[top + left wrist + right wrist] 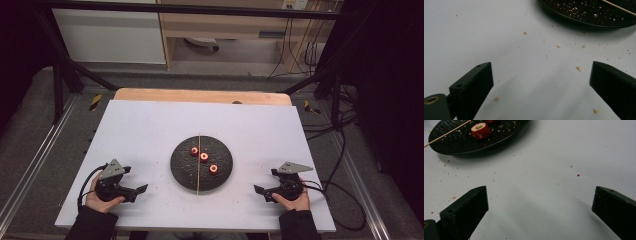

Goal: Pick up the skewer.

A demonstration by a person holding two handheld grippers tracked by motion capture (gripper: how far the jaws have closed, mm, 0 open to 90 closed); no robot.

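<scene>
Item: dark round plate (180,172) at mid-surface, bearing three red cored fruit pieces (204,157) and a wooden skewer (198,170) laid across it, near to far. We hold the left tongs (141,189) and right tongs (259,189) wide apart, empty, flanking the plate. Risk, as we judge: the round pieces roll or crumble when pinched; the thin skewer slips. Fruit type unclear; crumbs (579,68) litter the white surface (135,130).

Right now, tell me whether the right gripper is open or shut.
Open. The right gripper shows its two black jaws standing wide apart with only bare white table between them, short of the black plate.
</scene>
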